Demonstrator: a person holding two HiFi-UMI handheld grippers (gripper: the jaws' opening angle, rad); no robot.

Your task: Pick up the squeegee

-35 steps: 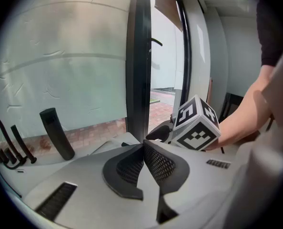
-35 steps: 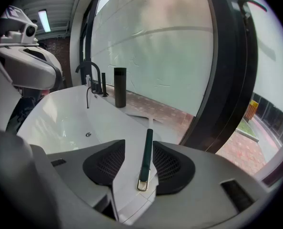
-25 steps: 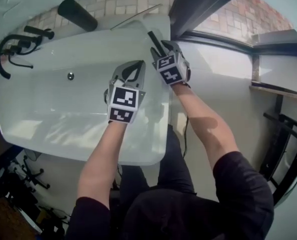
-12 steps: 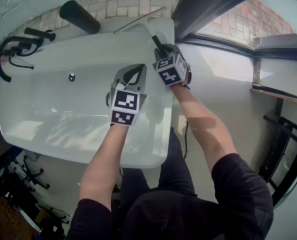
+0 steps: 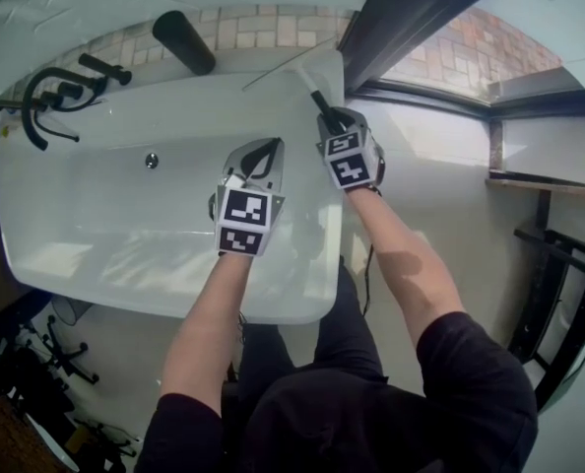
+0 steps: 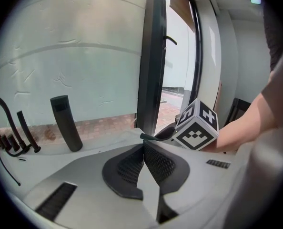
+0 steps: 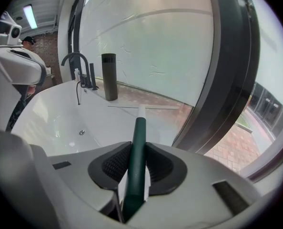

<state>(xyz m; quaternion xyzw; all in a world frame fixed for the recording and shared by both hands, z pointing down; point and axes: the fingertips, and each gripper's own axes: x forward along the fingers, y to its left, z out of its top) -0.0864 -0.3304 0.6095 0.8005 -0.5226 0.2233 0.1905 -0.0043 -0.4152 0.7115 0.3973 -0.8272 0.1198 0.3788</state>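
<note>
Your right gripper (image 5: 333,123) is clenched on the dark green handle of the squeegee (image 7: 138,147). The squeegee points away from you toward 11 o'clock, with its blade at the far rim of the bathtub (image 5: 96,215). The grasp seems done and the lift is left; I cannot tell if the blade is off the rim. Your left gripper (image 6: 143,162), at 8 o'clock from the right one, is closed on nothing.
</note>
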